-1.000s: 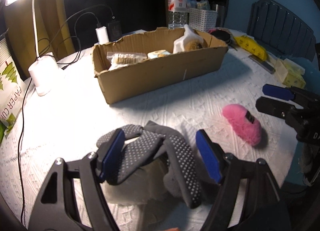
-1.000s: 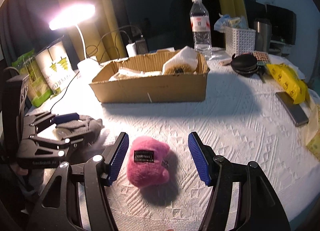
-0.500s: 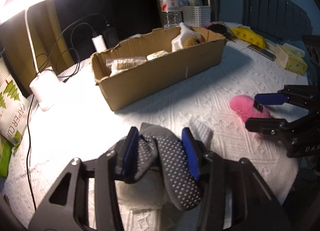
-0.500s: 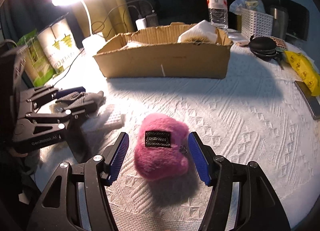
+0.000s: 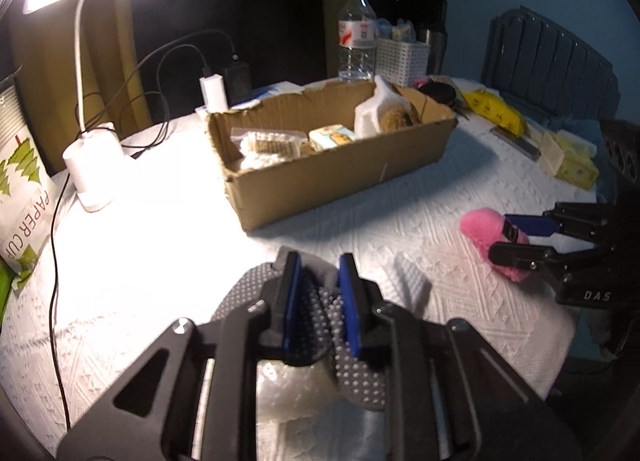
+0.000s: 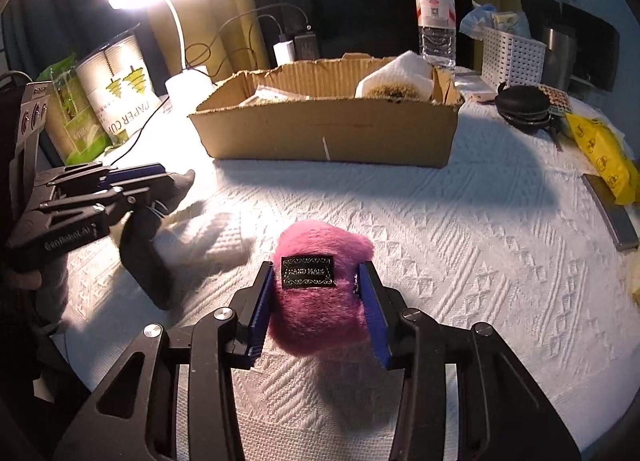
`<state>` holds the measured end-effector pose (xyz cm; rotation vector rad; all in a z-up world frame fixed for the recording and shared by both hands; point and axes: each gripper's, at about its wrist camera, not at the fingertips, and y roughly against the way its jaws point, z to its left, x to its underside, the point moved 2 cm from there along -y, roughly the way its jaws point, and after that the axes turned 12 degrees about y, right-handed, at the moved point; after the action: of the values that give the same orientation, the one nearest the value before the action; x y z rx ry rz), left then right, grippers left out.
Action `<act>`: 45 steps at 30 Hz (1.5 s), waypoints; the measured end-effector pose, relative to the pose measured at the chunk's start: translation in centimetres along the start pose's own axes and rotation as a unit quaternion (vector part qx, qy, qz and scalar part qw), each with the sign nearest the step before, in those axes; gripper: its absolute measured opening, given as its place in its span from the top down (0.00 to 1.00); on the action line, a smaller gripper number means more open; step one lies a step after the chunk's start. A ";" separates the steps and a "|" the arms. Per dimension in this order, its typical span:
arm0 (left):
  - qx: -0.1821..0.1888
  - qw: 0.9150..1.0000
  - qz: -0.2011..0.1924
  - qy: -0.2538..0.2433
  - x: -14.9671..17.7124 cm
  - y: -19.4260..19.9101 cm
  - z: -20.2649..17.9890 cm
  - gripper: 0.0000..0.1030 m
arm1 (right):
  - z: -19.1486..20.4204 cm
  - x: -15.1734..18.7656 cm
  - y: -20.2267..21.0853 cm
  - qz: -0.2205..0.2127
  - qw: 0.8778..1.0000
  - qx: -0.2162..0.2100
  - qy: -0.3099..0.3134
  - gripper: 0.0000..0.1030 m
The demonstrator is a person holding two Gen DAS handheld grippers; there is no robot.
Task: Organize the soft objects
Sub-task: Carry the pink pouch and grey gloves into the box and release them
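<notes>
Between the blue pads of the left gripper (image 5: 318, 297), clamped: a grey sock with dotted grip sole (image 5: 320, 313), bunched over the white textured tablecloth (image 5: 160, 261). Pads wide apart a second ago, now pressed together on it. Ahead, bare cloth up to the brown open cardboard box (image 5: 332, 177). Right gripper (image 6: 318, 309) likewise squeezed onto a fluffy pink plush pouch (image 6: 316, 293), previously only straddled; black label readable solely from the right wrist view.
</notes>
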<state>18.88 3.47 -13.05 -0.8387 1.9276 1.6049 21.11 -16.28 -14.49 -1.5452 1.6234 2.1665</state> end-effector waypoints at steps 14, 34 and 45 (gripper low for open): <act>0.023 0.999 -0.032 0.029 -2.6 3.4 1.2 0.80 | -0.7 -1.8 1.7 -0.024 1.000 0.011 0.003 0.57; 0.036 0.996 -0.071 0.027 -7.4 5.2 -0.9 0.80 | -3.5 -5.3 4.9 -0.081 0.996 0.023 0.002 0.57; 0.034 0.996 -0.079 0.028 -9.6 4.3 -1.6 0.80 | -5.5 -7.0 5.0 -0.103 0.994 0.019 0.002 0.57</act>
<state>22.43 3.83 -3.01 -0.9916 1.8925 1.4291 25.72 -19.11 -5.82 -1.6267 1.4263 2.0153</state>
